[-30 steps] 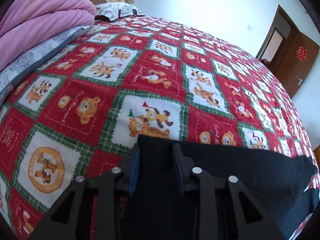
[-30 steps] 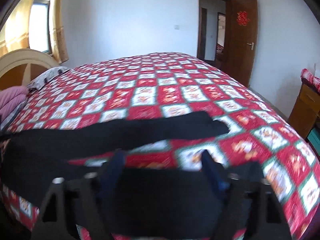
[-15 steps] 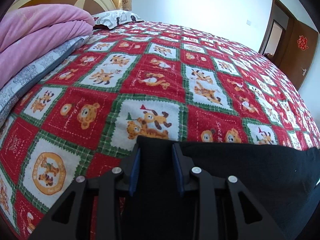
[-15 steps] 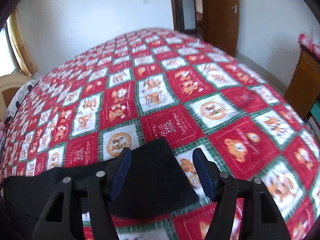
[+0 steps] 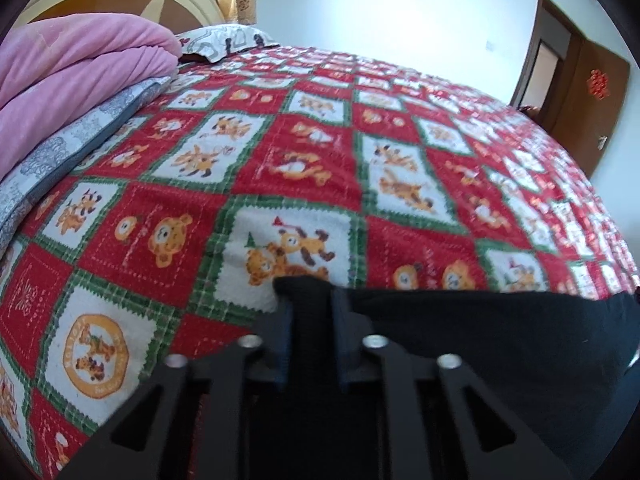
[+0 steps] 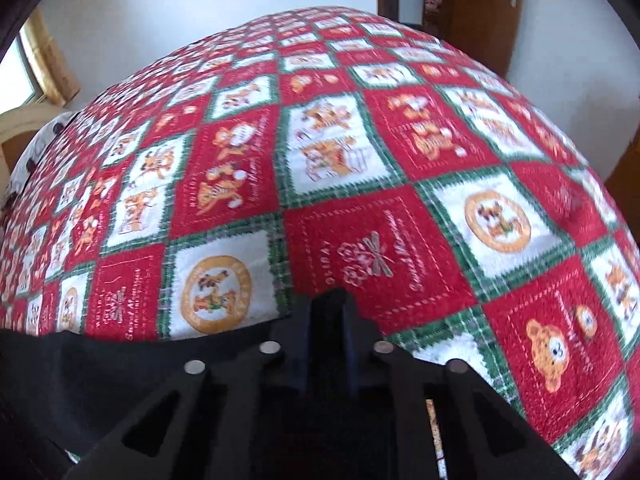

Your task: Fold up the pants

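We see the black pants (image 5: 500, 344) lying on the red bedspread (image 5: 304, 160), low in both views. Our left gripper (image 5: 310, 320) is pressed together, pinching a corner of the cloth at the bottom middle of the left view. Our right gripper (image 6: 330, 316) is closing on another edge of the pants (image 6: 100, 368), with cloth between its jaws. We think the pants are soft, light and floppy, so corners and edges are the best places to hold.
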Tool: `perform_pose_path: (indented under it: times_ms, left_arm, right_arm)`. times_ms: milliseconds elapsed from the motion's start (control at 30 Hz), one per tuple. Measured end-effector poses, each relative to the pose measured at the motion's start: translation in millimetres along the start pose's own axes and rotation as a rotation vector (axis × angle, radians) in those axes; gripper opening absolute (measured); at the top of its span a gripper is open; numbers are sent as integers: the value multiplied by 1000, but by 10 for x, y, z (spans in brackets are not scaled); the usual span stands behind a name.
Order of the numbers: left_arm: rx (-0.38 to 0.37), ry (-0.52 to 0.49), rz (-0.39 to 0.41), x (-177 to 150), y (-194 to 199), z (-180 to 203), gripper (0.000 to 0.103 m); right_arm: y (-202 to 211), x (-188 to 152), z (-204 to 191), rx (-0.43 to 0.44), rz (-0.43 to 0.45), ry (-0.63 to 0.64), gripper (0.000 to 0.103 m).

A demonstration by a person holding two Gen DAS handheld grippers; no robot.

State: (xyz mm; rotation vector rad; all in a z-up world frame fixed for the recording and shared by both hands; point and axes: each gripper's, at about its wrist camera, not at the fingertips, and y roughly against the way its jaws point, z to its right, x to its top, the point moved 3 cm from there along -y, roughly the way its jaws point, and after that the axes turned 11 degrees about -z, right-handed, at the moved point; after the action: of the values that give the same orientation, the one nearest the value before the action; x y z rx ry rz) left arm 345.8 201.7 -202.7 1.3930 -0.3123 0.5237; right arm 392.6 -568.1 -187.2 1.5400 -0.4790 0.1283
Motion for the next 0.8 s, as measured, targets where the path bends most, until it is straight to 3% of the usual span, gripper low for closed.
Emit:
perform_pose_path:
  times_ms: [133, 367, 567, 667, 800]
  left_arm:
    - [-30, -7, 57, 22, 163, 12, 12]
    - [-154, 52, 185, 34, 540, -92, 12]
    - [-279, 116, 275, -184, 685, -293, 12]
    - [-327, 110, 330, -324, 772, -344, 12]
    - [-408, 102, 392, -556, 959, -386, 12]
  right_arm:
    - [399, 13, -90, 22, 129, 21, 12]
    - [1250, -121, 58, 99, 405, -6, 12]
    - [1938, -711, 270, 278, 650, 25, 12]
    - [2073, -1018, 367, 309, 690, 49, 12]
    - [2039, -1457, 629, 362, 660, 30, 12]
